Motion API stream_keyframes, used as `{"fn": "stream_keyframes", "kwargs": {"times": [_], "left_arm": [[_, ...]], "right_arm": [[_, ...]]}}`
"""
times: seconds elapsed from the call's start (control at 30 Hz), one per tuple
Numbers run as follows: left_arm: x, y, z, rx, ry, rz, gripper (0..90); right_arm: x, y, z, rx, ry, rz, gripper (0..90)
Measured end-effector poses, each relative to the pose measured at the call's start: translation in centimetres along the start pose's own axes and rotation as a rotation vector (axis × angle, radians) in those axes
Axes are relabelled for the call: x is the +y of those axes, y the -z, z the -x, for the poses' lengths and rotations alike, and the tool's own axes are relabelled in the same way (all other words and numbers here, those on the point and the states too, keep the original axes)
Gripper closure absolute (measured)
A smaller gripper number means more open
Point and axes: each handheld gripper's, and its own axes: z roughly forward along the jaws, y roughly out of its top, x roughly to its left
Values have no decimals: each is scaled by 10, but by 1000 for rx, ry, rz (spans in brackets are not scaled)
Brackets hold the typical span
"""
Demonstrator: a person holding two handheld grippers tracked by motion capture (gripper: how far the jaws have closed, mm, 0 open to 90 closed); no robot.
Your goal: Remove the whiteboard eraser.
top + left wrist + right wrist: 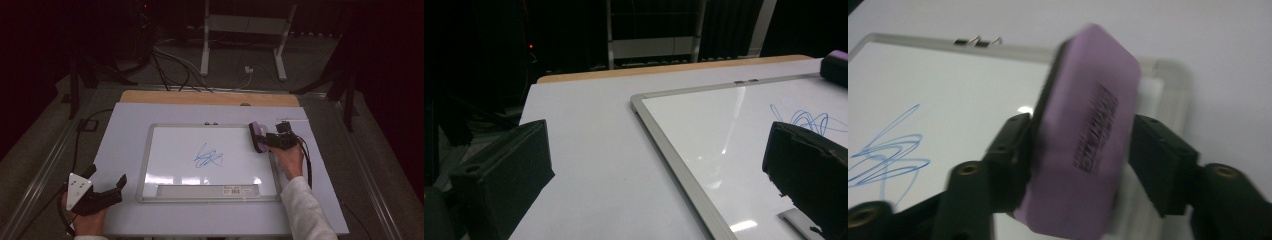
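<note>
The room is dim, its far end almost black, and the pictures are grainy. Light falls from above: pale glare patches lie along the near edge of the whiteboard (170, 150) and streak across it in the left gripper view. The white bench (125, 130) reads greyish violet. In the right gripper view the eraser (1088, 135) and the right tool (1078, 165) are smeared by motion blur.

A dim lab: dark curtains, floor cables (170, 65), metal stand (245, 35) behind the table (125, 130).
</note>
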Motion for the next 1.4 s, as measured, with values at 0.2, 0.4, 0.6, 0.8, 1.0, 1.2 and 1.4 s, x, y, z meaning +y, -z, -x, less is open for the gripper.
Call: {"fn": "stream_keyframes", "kwargs": {"times": [0.2, 0.4, 0.6, 0.8, 1.0, 1.2, 1.4], "left_arm": [[0, 0, 1, -1, -3, 0, 4], [0, 0, 1, -2, -7, -2, 4], [0, 0, 1, 0, -7, -5, 4], [-1, -1, 1, 0, -8, -9, 4], [-1, -1, 0, 2, -4, -12, 4], [-1, -2, 0, 2, -5, -15, 4], [-1, -2, 1, 2, -7, -15, 4]], "right_arm": [[-4, -9, 2, 10, -22, -38, 395], [-4, -9, 1, 7, -27, -37, 402], [-4, -9, 1, 7, -25, -41, 402], [-4, -10, 0, 5, -17, -44, 405], [-4, -8, -1, -20, -16, -37, 407], [0, 2, -5, -25, -2, 8, 409], [1, 8, -7, -24, 15, 15, 409]]}}
